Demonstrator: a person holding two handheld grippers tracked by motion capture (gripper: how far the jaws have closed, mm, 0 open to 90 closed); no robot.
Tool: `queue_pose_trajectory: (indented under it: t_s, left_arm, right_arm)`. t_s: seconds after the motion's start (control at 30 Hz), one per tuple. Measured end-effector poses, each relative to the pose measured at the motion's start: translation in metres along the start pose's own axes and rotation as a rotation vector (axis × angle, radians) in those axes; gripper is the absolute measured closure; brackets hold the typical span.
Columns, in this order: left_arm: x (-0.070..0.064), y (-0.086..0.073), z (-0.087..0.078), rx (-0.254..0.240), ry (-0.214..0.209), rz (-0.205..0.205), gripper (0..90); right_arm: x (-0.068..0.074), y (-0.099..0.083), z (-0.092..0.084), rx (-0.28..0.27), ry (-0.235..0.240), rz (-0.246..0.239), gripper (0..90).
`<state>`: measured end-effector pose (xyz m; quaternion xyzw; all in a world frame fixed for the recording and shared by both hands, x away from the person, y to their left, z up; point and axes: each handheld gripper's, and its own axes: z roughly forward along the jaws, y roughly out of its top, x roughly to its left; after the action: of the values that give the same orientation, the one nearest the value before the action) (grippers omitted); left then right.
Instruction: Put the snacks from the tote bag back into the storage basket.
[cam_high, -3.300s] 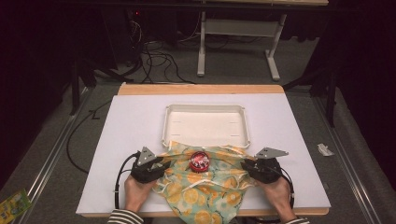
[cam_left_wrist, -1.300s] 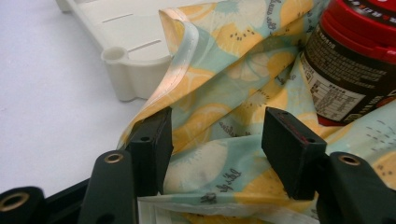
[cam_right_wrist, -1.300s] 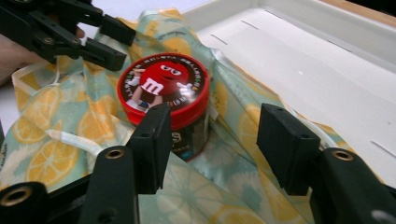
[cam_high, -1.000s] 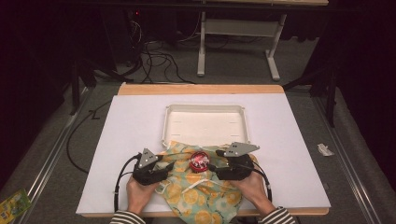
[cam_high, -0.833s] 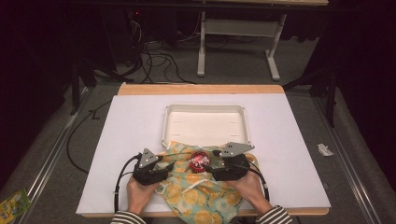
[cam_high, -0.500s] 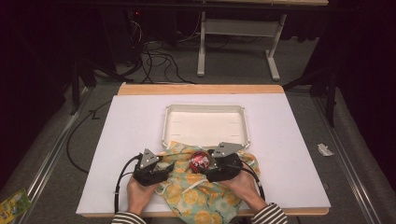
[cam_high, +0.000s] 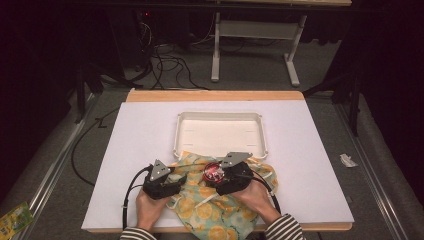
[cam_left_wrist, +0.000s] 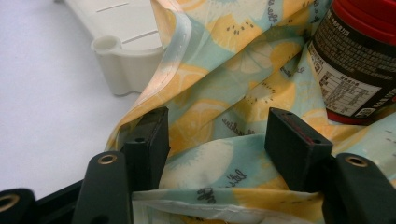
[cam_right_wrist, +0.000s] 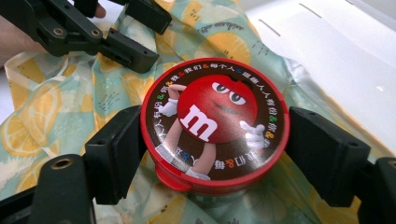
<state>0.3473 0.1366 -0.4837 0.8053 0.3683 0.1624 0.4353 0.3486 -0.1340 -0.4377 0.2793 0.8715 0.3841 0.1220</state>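
A round red candy tin stands on a yellow and pale blue fruit-print cloth at the table's near edge. My right gripper has reached the tin. In the right gripper view its jaws have just been opening; they flank the tin closely, and I see no squeeze. My left gripper rests at the cloth's left side. Its jaws stand wide apart, with loose cloth folds lying between them and the tin beyond to the right.
A shallow white tray sits just behind the cloth, which overlaps its near rim. The white tabletop stretches to both sides. Cables and desk legs lie on the floor beyond the table. A scrap of paper lies right of the table.
My right gripper has moved left from the cloth's right edge to the tin. The left gripper has stayed where it was.
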Motion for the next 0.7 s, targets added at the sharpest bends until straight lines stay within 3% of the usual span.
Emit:
queue_pose_trajectory:
  t_s: [0.7]
  left_arm:
    - [-0.0001,0.0000,0.0000,0.000,-0.002,0.001,40.5]
  right_arm:
    - [0.0049,-0.0016,-0.0018,-0.001,-0.023,-0.016,26.0]
